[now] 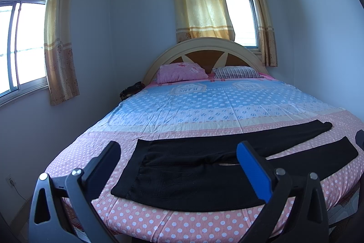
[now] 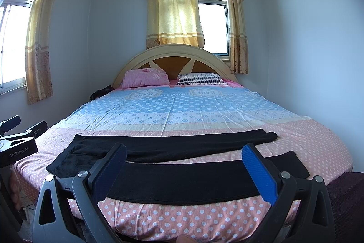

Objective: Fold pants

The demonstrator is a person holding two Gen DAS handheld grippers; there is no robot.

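Note:
Black pants [image 1: 182, 179] lie flat across the foot of the bed, waist to the left and both legs stretched to the right, slightly apart. In the right wrist view the same pants [image 2: 182, 181] span the frame, the near leg closest to me. My left gripper [image 1: 179, 152] hovers open above the waist and crotch area, holding nothing. My right gripper [image 2: 184, 154] hangs open over the near leg, also holding nothing. The left gripper's body [image 2: 18, 142] shows at the left edge of the right wrist view.
The bed [image 1: 182, 224] carries a pink and blue polka-dot sheet. A pink pillow [image 1: 182, 72] and a striped pillow [image 1: 237, 72] rest against the headboard [image 1: 204, 47]. White walls close both sides. A dark object [image 1: 132, 90] sits beside the bed's far left.

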